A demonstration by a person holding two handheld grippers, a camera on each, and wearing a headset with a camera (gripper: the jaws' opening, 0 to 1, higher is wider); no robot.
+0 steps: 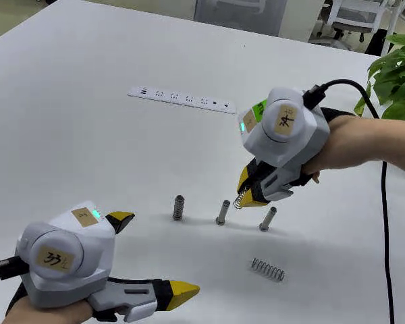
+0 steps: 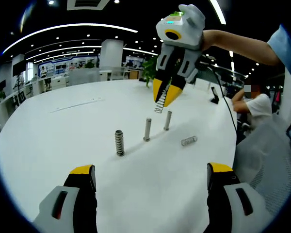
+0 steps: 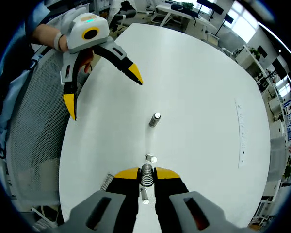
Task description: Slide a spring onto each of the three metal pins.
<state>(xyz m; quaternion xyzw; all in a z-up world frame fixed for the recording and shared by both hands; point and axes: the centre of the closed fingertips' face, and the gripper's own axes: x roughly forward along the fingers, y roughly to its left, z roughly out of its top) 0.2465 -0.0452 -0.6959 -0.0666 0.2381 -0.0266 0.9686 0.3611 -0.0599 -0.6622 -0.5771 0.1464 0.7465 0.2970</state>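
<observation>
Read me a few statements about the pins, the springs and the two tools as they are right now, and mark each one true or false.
1. The right tool is shut on a spring. True.
2. All three pins carry springs. False: in the head view only the left pin wears one; the middle pin and right pin are bare.
3. A loose spring lies on the table. True.
4. The left tool grips a spring. False: it is open and empty.
5. A power strip lies beyond the pins. True.
</observation>
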